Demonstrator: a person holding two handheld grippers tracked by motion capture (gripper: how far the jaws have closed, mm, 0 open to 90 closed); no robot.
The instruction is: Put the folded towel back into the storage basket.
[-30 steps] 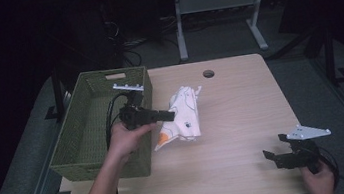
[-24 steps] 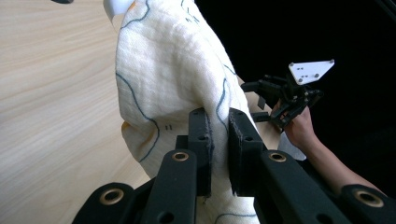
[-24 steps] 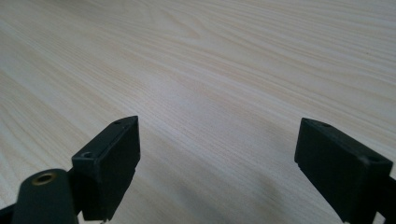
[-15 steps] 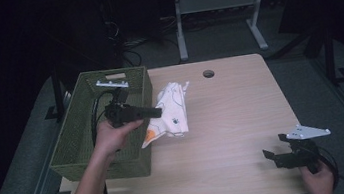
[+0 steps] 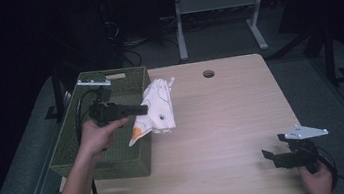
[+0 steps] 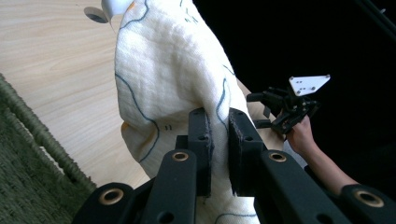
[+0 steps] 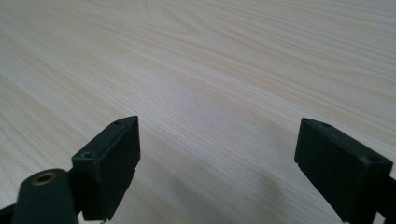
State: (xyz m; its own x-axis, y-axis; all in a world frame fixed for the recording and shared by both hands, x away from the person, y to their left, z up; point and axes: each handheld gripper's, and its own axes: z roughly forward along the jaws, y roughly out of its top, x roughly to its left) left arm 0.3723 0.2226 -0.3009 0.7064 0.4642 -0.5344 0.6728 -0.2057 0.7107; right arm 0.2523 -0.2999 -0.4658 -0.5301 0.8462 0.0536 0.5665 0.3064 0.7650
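Two grippers, left gripper point(image 6: 218, 140) pinching cloth point(image 6: 168, 74), right gripper point(image 7: 217, 163) spread wide

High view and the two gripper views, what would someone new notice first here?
First, the white cloth with blue lines and an orange patch, lifted off the wooden table beside the green woven basket, pinched in the left tongs. Next, the right tongs near the table's front right corner, spread open over bare wood in the right gripper view. Around the lit table, the room is dark.
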